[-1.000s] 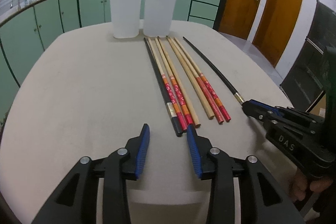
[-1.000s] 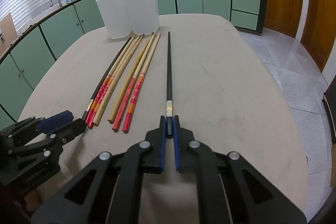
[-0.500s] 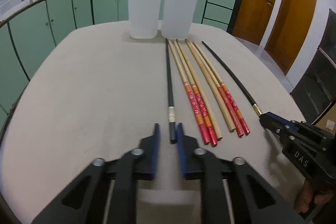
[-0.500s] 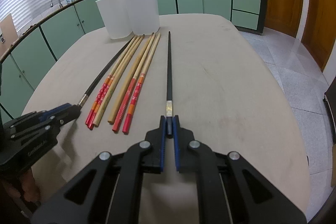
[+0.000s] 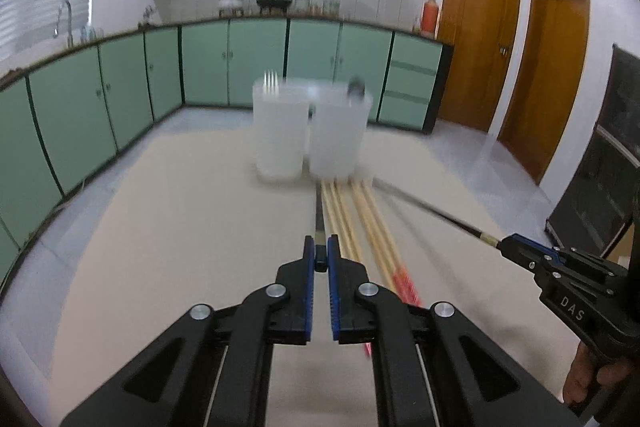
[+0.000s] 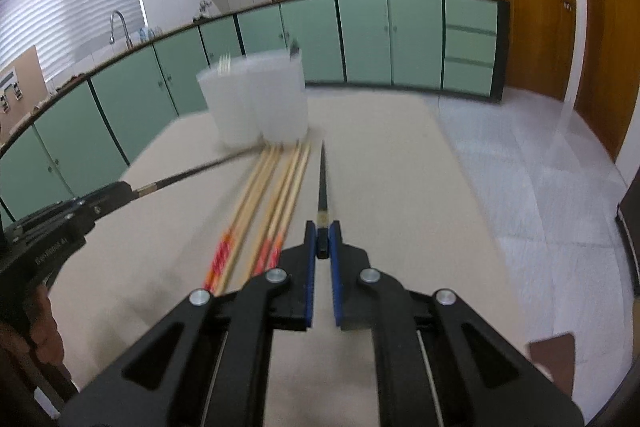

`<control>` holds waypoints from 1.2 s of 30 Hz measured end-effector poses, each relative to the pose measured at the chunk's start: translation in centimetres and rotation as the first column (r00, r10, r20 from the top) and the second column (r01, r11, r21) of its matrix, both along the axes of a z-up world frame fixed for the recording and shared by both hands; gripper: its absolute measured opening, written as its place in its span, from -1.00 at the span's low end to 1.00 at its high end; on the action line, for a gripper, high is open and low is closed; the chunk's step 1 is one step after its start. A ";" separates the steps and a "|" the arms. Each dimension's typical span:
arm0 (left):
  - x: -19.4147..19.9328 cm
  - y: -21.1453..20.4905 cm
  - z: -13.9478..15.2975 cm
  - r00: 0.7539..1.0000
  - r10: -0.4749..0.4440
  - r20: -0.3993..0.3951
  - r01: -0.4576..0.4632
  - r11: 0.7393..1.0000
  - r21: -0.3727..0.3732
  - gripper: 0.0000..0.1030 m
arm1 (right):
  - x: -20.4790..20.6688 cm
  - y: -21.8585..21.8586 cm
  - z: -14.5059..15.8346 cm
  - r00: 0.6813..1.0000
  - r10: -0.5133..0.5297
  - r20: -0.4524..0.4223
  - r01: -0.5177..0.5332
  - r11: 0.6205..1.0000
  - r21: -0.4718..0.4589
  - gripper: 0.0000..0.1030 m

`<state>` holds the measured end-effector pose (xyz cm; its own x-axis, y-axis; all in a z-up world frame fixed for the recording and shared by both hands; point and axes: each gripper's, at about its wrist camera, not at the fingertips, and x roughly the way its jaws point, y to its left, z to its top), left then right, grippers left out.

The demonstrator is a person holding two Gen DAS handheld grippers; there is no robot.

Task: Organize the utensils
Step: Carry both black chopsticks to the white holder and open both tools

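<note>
My left gripper (image 5: pixel 320 261) is shut on the butt end of a black chopstick (image 5: pixel 319 217), held above the table and pointing toward the white containers (image 5: pixel 312 131). My right gripper (image 6: pixel 322 245) is shut on the other black chopstick (image 6: pixel 322 183) in the same way. Each gripper also shows in the other's view: the right gripper (image 5: pixel 505 247) and the left gripper (image 6: pixel 130 191). Several bamboo chopsticks with red ends (image 5: pixel 372 227) (image 6: pixel 276 187) lie in a row on the table between the two black ones. A fork and a spoon tip stick up from the containers (image 6: pixel 256 103).
The beige table (image 5: pixel 160 247) ends behind the containers. Green kitchen cabinets (image 5: pixel 120 95) run along the far wall, wooden doors (image 5: pixel 556 67) stand at the right. A person's hand (image 5: pixel 588 379) holds the right tool. A dark cabinet (image 5: pixel 600 195) stands off the table's right side.
The left jaws closed on the left black chopstick. Both grippers then rose from the table with their black chopsticks, and the view tipped up toward the cabinets.
</note>
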<state>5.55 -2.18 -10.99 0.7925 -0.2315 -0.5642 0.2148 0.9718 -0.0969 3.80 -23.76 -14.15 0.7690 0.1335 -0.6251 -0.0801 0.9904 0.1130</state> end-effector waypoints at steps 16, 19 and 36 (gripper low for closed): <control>5.5 0.6 9.5 0.992 -0.045 0.117 0.054 0.996 -0.072 -0.87 | 6.6 -1.2 11.7 0.990 0.082 0.116 -0.086 0.996 0.032 -0.89; 6.2 0.9 9.9 0.993 -0.044 0.112 0.053 0.996 -0.078 -0.87 | 7.8 -0.6 12.7 0.989 0.102 0.109 -0.103 0.995 0.003 -0.89; 8.3 2.8 18.2 0.966 -0.029 0.257 0.060 0.992 -0.113 -0.88 | 12.1 -0.2 21.5 0.954 0.211 0.214 -0.230 0.971 0.067 -0.89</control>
<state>13.84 0.59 7.24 0.8935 -0.3235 -0.3115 0.2906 0.9453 -0.1480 15.93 -23.98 7.32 0.8237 0.3632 -0.4355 -0.3263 0.9317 0.1598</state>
